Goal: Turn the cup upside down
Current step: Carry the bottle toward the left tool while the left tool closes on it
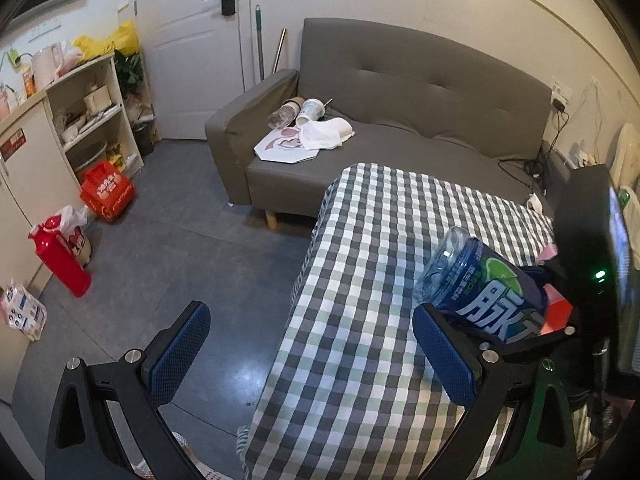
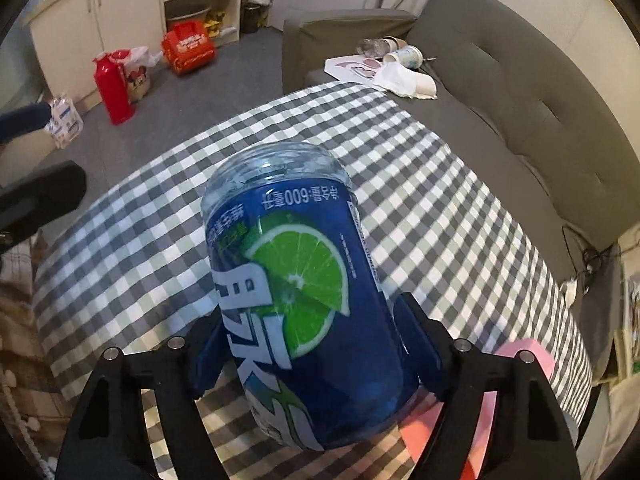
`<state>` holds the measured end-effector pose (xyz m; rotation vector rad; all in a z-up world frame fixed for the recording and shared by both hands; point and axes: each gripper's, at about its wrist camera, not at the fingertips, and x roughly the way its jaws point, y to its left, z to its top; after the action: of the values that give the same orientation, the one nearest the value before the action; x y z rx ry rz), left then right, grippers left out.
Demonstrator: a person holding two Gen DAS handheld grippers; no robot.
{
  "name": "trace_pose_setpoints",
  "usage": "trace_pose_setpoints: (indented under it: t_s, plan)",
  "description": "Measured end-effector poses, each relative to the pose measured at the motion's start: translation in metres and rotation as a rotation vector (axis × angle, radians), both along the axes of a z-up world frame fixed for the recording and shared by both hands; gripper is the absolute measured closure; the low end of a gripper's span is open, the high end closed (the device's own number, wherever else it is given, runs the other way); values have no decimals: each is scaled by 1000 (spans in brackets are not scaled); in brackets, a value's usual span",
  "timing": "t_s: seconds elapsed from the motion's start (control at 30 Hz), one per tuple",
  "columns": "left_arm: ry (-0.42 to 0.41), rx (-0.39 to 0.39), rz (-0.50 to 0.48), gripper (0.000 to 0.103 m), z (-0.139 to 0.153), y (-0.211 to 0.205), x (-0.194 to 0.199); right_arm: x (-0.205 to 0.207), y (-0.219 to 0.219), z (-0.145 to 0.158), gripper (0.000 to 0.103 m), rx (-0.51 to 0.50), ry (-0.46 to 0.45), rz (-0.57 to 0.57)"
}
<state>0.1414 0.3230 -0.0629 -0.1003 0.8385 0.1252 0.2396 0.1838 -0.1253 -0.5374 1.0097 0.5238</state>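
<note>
The cup is a clear plastic cup with a blue label and a green lime picture. My right gripper is shut on its body and holds it above the checked tablecloth. The label text reads upside down and the clear base end points away from the camera. In the left wrist view the cup shows tilted at the right, held in the right gripper. My left gripper is open and empty, over the table's left edge with one finger over the floor.
The table with the checked cloth stands against a grey sofa that carries paper cups, a bottle and a cloth. A pink and red object lies on the table under the right gripper. A red flask and bags stand on the floor.
</note>
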Motion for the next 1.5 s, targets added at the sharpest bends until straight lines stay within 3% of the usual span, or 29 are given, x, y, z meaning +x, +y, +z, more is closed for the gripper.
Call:
trace_pose_setpoints:
  t_s: [0.33, 0.7, 0.9, 1.23, 1.3, 1.37, 1.5]
  plan:
    - [-58, 12, -32, 0, 16, -13, -12, -72, -50, 30, 31, 100, -1, -259]
    - [-108, 10, -98, 0, 32, -28, -55, -148, -86, 16, 33, 113, -36, -520]
    - [-138, 73, -50, 0, 37, -26, -69, -167, -61, 18, 33, 133, -30, -522]
    - [-128, 79, -22, 0, 33, -29, -79, -155, -59, 14, 32, 187, -26, -558]
    - [-125, 76, -25, 0, 33, -33, -79, -153, -62, 12, 30, 208, -11, -550]
    - [-125, 82, -26, 0, 33, -38, -79, -154, -66, 14, 19, 226, 0, -540]
    - [-121, 102, -34, 0, 33, -46, -78, -170, -80, 28, 16, 268, -9, -514]
